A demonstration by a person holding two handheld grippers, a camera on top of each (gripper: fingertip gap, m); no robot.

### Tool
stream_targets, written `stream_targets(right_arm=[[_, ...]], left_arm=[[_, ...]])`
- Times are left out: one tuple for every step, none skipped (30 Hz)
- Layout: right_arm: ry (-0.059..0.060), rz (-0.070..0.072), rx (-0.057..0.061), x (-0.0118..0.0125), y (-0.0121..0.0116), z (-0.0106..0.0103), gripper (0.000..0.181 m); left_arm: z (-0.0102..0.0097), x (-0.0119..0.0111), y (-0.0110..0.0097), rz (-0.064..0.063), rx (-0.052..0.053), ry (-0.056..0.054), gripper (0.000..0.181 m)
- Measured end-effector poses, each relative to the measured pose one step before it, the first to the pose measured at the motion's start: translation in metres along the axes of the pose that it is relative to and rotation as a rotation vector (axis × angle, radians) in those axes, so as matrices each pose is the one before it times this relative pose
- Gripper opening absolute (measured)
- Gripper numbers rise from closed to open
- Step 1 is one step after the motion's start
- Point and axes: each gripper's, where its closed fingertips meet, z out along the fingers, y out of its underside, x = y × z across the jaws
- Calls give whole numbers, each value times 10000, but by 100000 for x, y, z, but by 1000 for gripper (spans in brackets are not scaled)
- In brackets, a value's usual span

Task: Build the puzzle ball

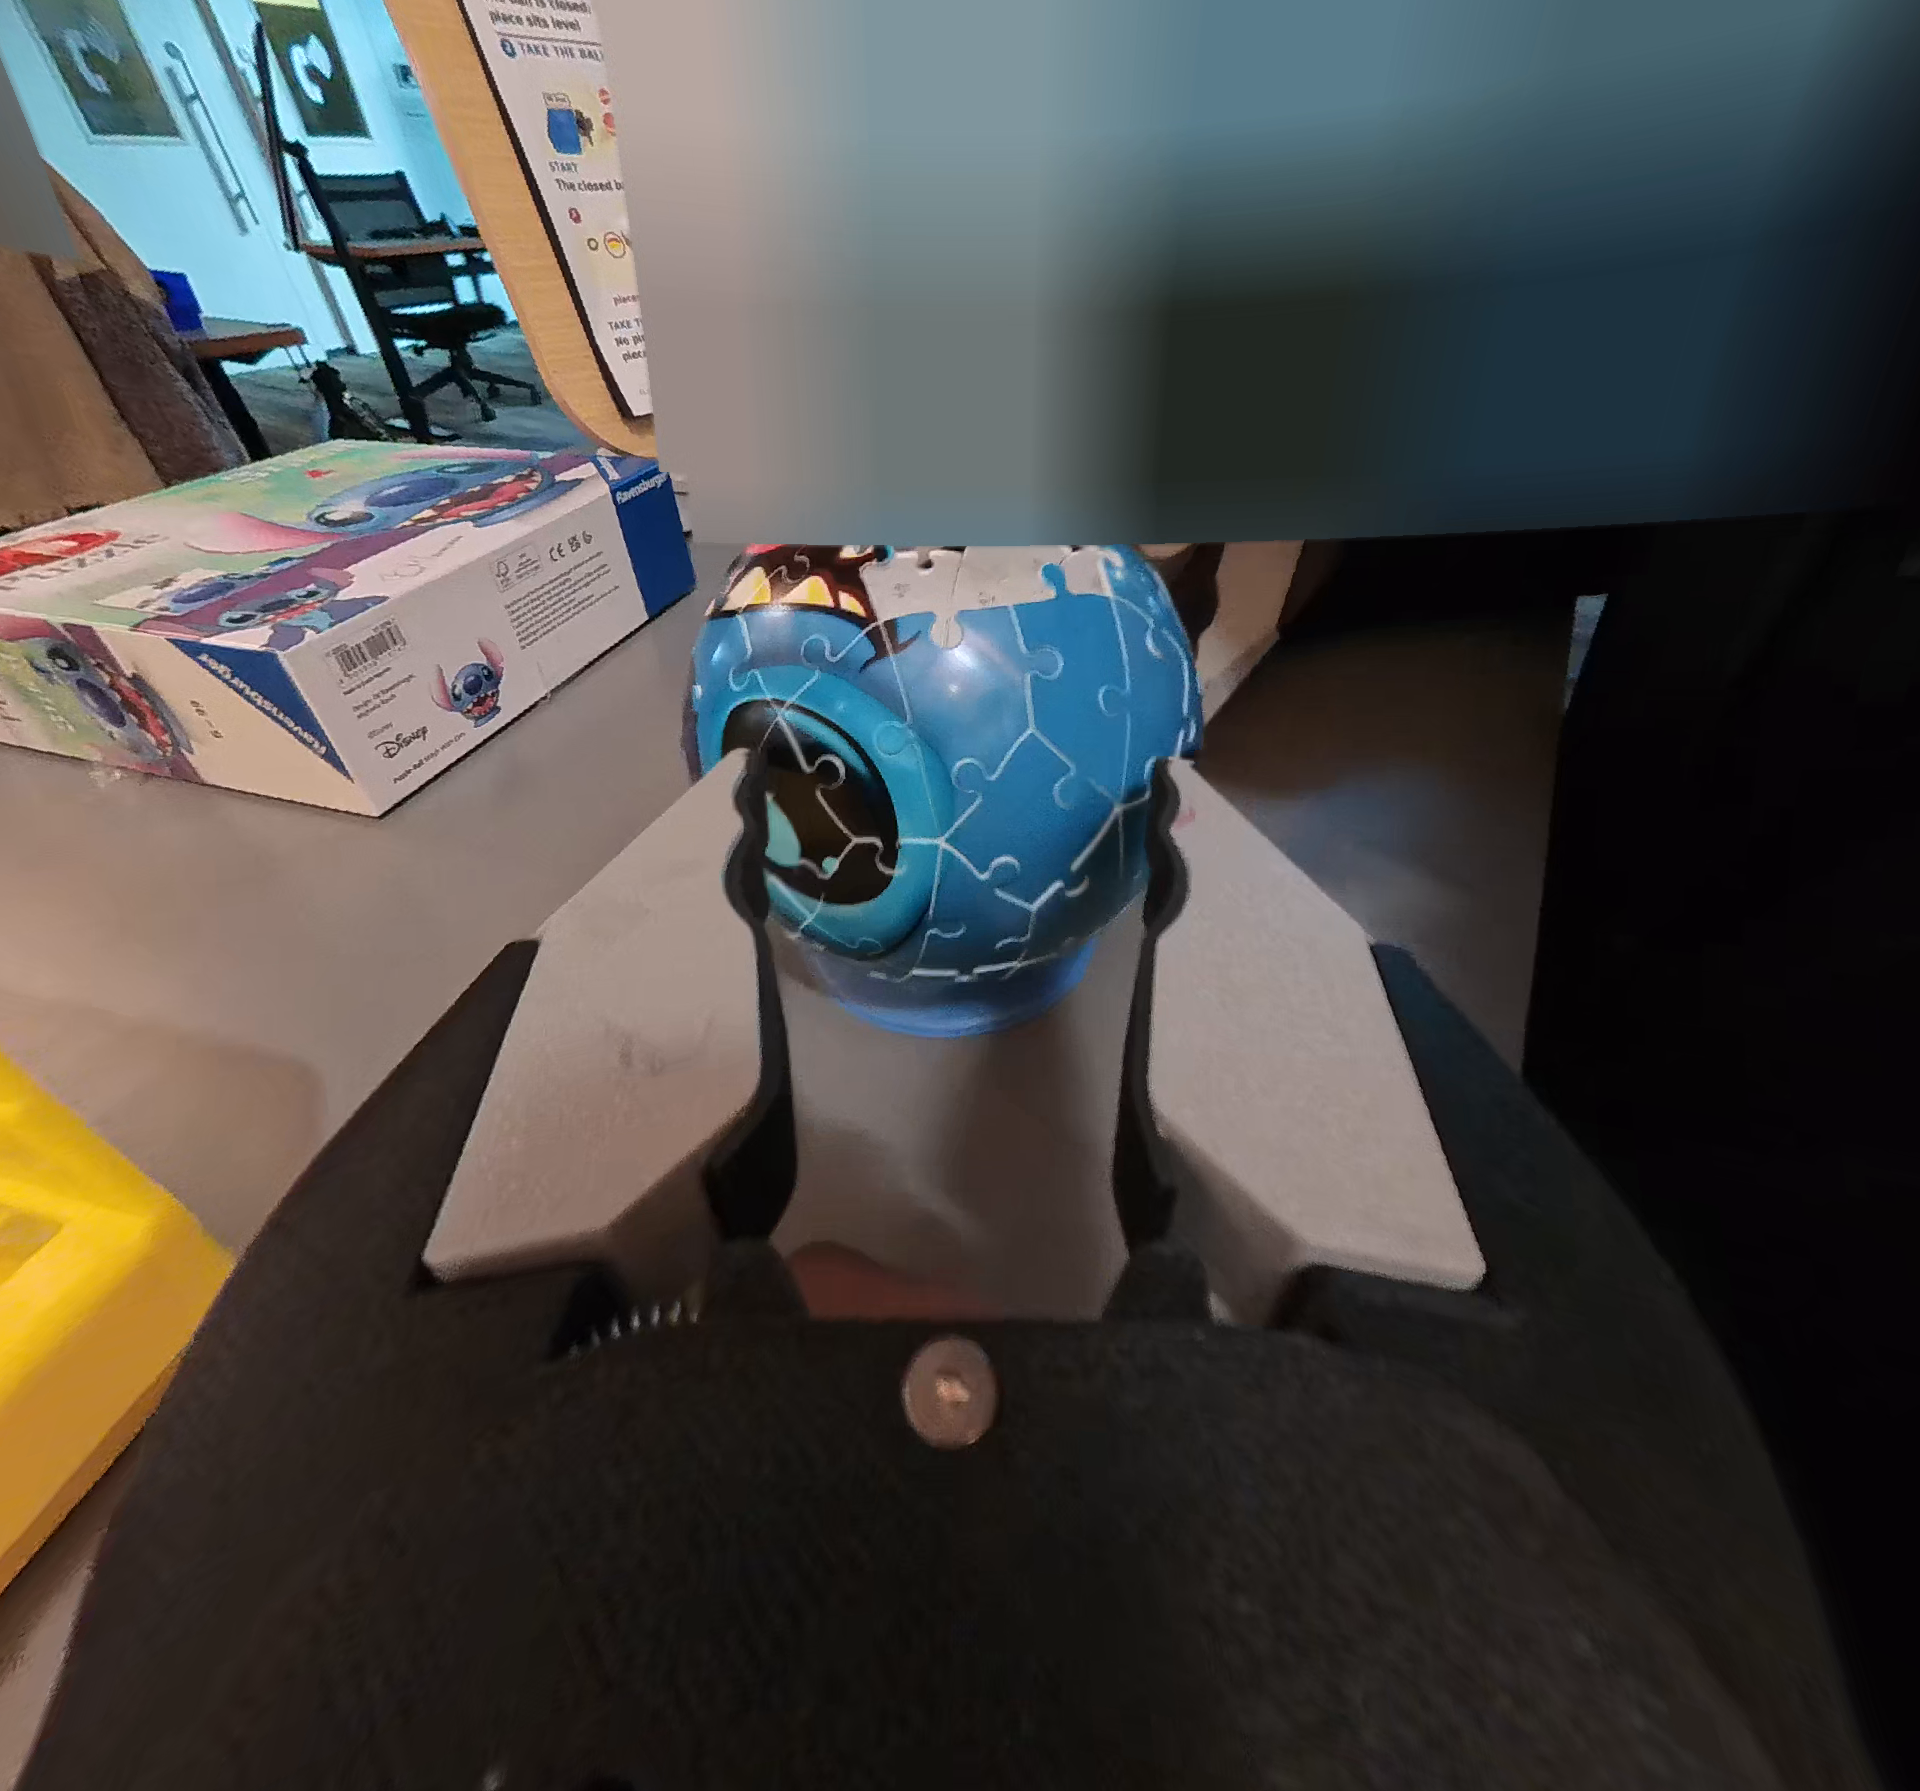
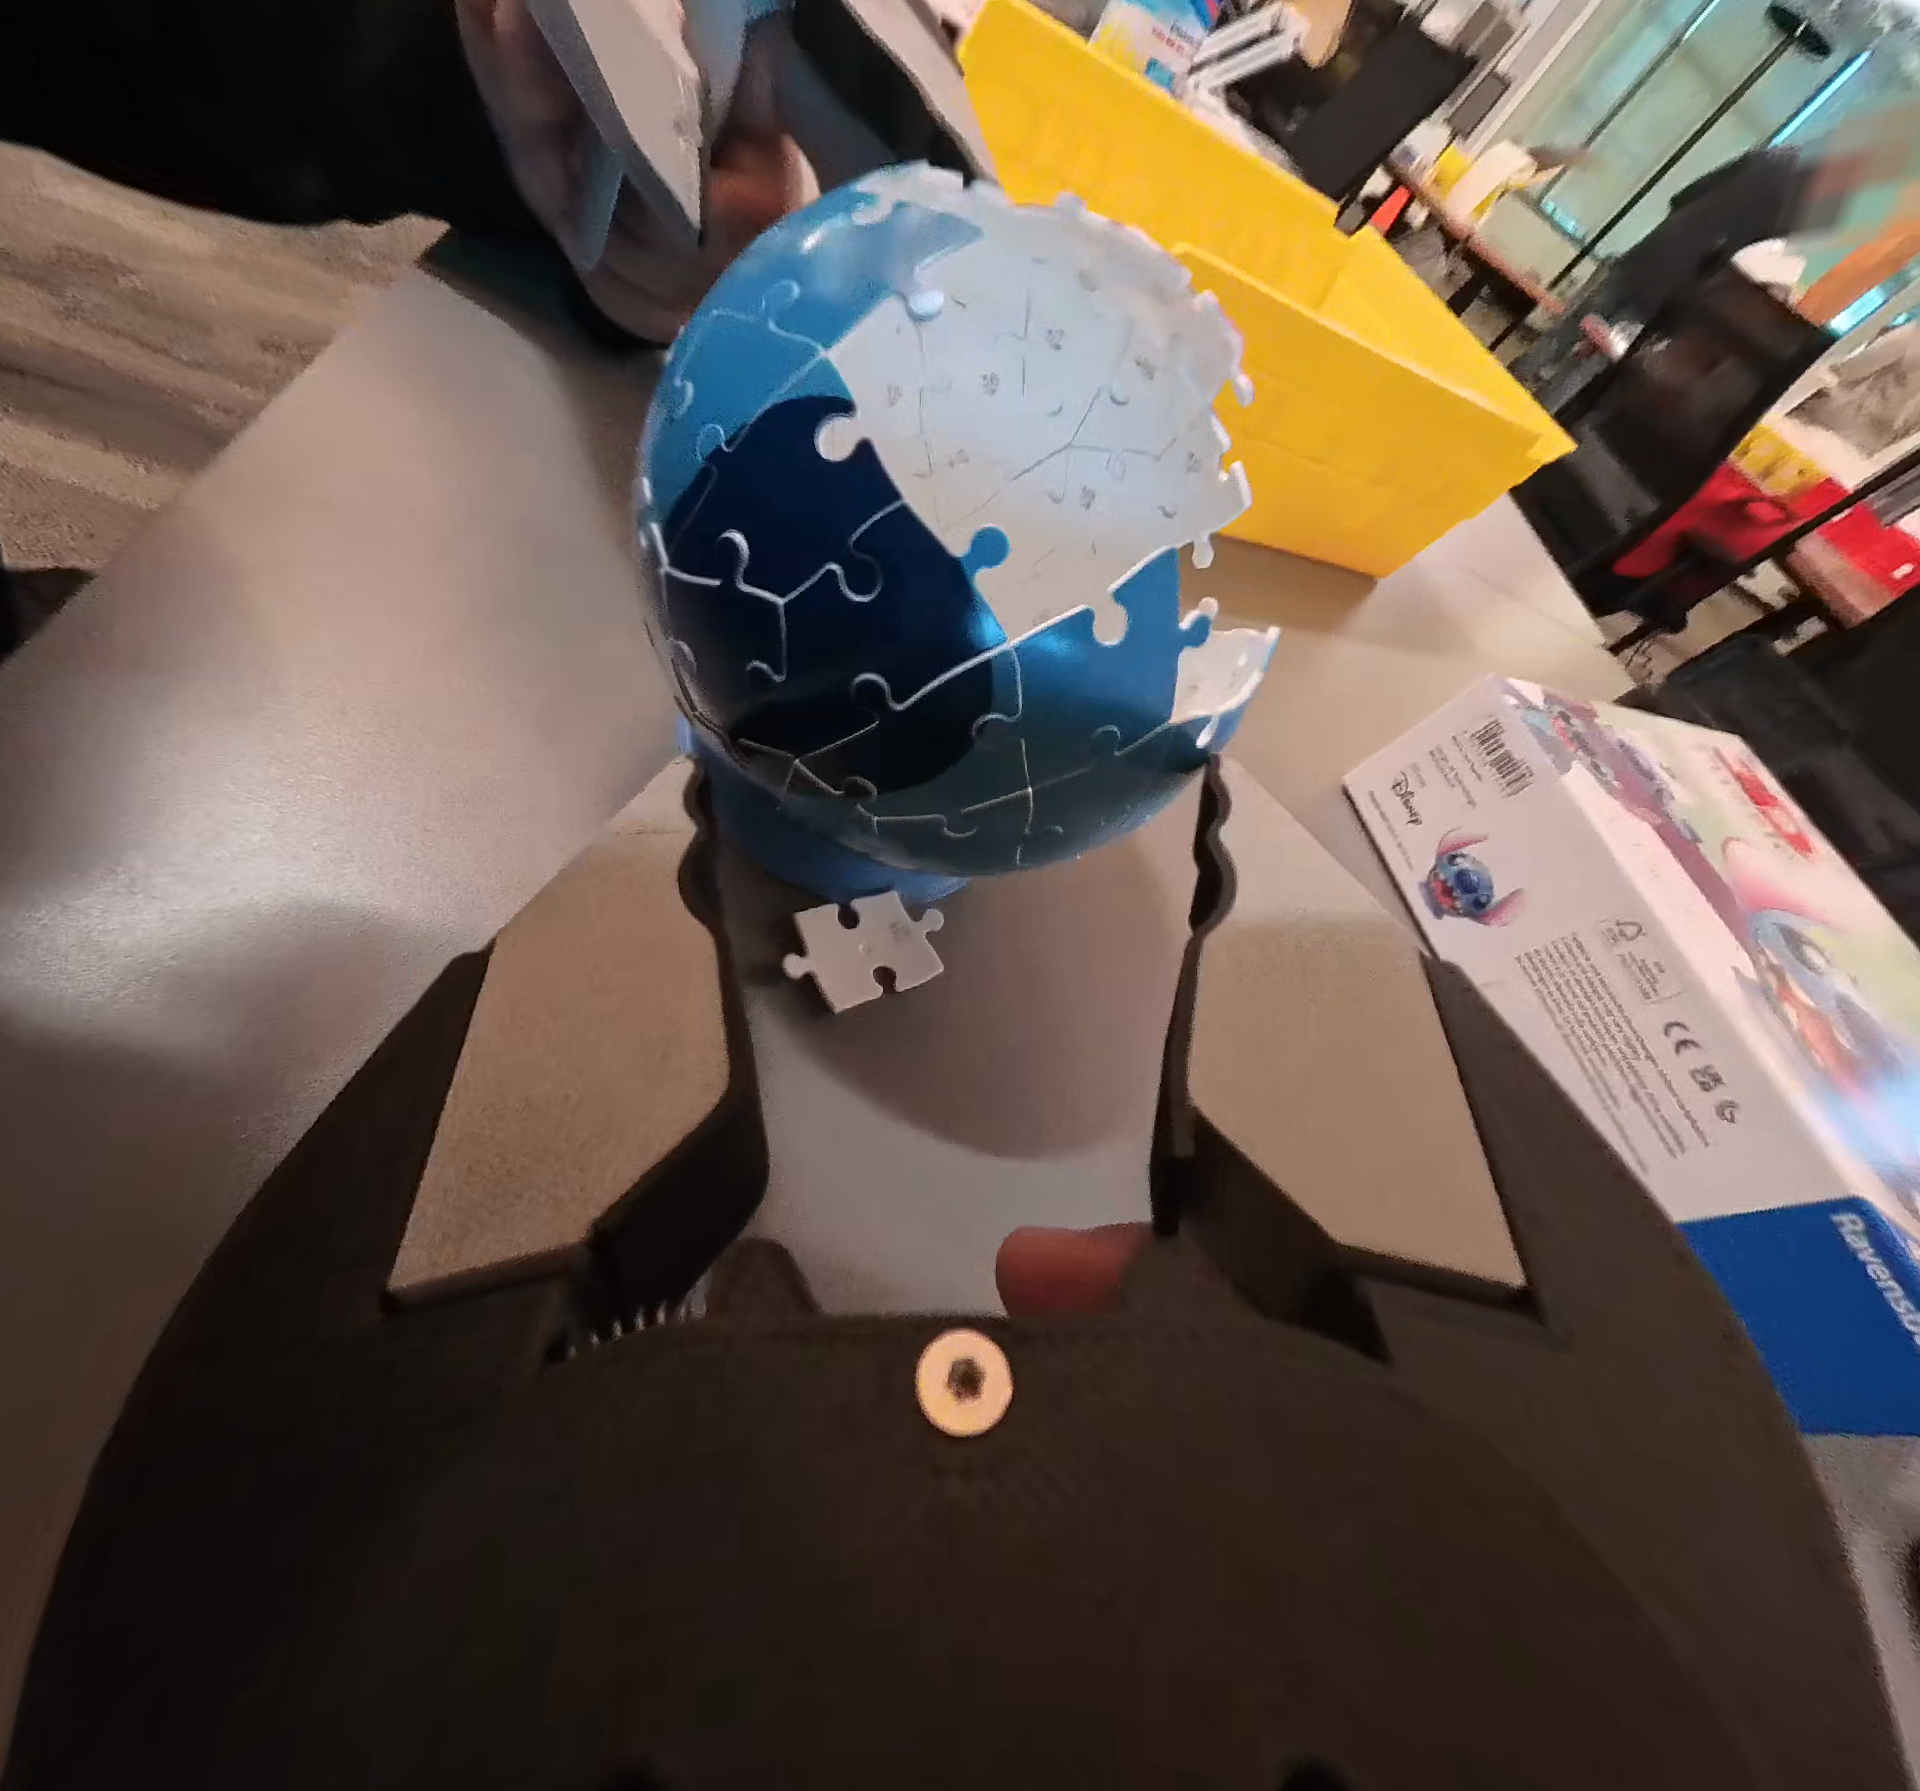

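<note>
Blue plastic pieces lock into a hollow shell: the puzzle ball point(image 1: 940, 785) stands on its blue base ring on the grey table point(image 1: 260, 868), partly built. In the left wrist view the left gripper point(image 1: 956, 806) reaches level across the table, its jaws set about ball-wide with the ball's lower half between the tips. The left fingertip point(image 1: 750, 806) overlaps the dark eye; whether the pads actually press the shell I cannot tell. A blurred patch hides the ball's top. The puzzle box point(image 1: 343, 640) lies well to the left, and a yellow bin point(image 1: 62, 1305) shows at the near left edge.

From the right wrist view, tilted downward, the ball point(image 2: 935, 536) shows an open, jagged rim at its upper right, with white piece backs visible inside. The right gripper point(image 2: 951, 837) is wide open and holds nothing; its tips flank the ball's base. One loose piece point(image 2: 864, 949) lies white side up on the table between the fingers, just before the base. The box point(image 2: 1662, 972) sits to the right, the bin point(image 2: 1278, 339) beyond.

The shell likely weighs little and is smooth, and the unclosed rim would flex or pop apart under a hard squeeze. Holding low, on the finished band near the base, looks safest. The loose piece is thin, so it probably needs an edge pinch.
</note>
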Motion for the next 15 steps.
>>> stream_targets(right_arm=[[-139, 194, 120, -19, -30, -305, 86], [-277, 449, 6, 17, 97, -299, 83], [-462, 775, 18, -30, 7, -321, 83], [-680, 1056, 68, -186, -96, -364, 85], [-814, 1186, 32, -316, -63, -421, 88], [-773, 1170, 0, -302, -9, -474, 95], [-585, 1016, 42, -143, 34, -525, 100], [-289, 732, 97, 173, 16, -516, 102], [-27, 500, 141, 449, -53, -427, 101], [-33, 512, 92, 465, -111, -207, 100], [-105, 626, -3, 398, -139, 46, 99], [-129, 634, -9, 348, -215, 232, 97], [-290, 479, -6, -10, -258, 350, 98], [-468, 205, -34, -445, -205, 393, 100], [-272, -62, -125, -281, -23, 399, 96]], left_arm=[[-144, -189, 226, 30, -168, -121, 74], [-124, -155, 235, -132, -157, -44, 76], [-18, -192, 248, -423, -174, -1, 78], [129, -237, 332, -727, -287, 39, 80], [182, 228, 260, -836, -292, 337, 89], [94, 725, 78, -664, -167, 586, 94], [44, 363, -148, -362, -10, 240, 93], [46, -183, -221, -116, 39, -207, 92], [96, -247, -40, 22, -103, -271, 91], [166, -274, 171, 59, -276, -278, 93], [221, -344, 262, 8, -318, -321, 96], [261, -364, 291, -102, -305, -315, 97], [265, -183, 284, -186, -268, -179, 98], [261, 205, 174, -165, -141, 60, 99], [255, 305, 25, -101, -27, 117, 99]])
